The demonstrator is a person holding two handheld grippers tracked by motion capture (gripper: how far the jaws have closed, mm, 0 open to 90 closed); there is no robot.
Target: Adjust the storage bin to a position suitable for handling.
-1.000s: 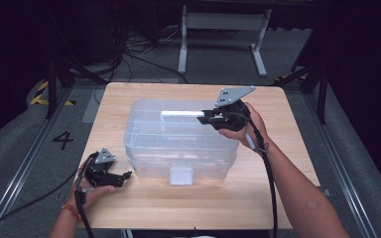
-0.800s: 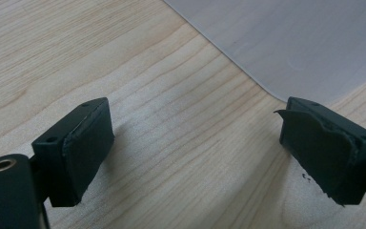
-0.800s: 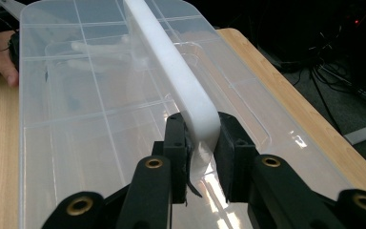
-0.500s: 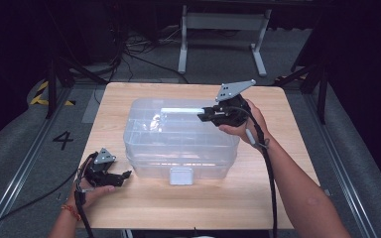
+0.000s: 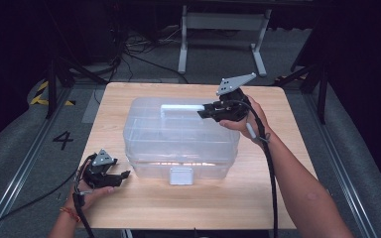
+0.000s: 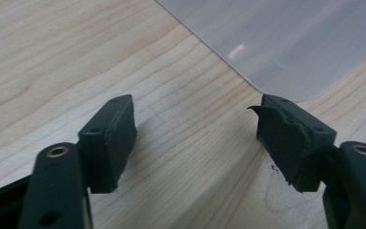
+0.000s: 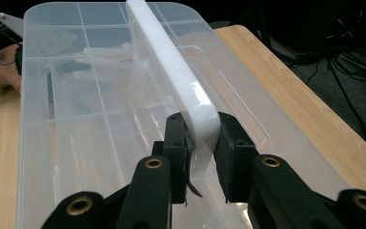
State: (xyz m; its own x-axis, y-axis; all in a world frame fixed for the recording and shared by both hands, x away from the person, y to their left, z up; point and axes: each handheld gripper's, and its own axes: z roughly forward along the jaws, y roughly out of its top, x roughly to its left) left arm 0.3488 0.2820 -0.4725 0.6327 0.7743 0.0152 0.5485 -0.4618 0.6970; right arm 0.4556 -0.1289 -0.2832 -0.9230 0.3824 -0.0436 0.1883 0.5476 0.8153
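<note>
A clear plastic box [image 5: 181, 136] with a lid is sitting in the middle of a light wooden table [image 5: 278, 193], as seen from the high view. A white handle [image 5: 181, 107] is running along the top of the lid, toward the far side of the box. A pale latch [image 5: 180, 175] is showing on the near wall of the box.

The right gripper [image 5: 204, 112] is being held by the person's right hand [image 5: 245, 119] over the right end of the lid. In the right gripper view, its two black jaws are being pressed against either side of the end of the handle [image 7: 181, 81], so the handle is being gripped between them. The divided compartments of the box [image 7: 86, 109] are showing faintly through the lid.

The left gripper [image 5: 120, 175] is being held low by the left hand [image 5: 87, 191] near the front left corner of the table, just beside the box and apart from it. In the left gripper view, its jaws are being held wide apart with nothing between them, above bare wood [image 6: 47, 62], with a rounded corner of the box [image 6: 295, 43] lying just beyond them.
</note>
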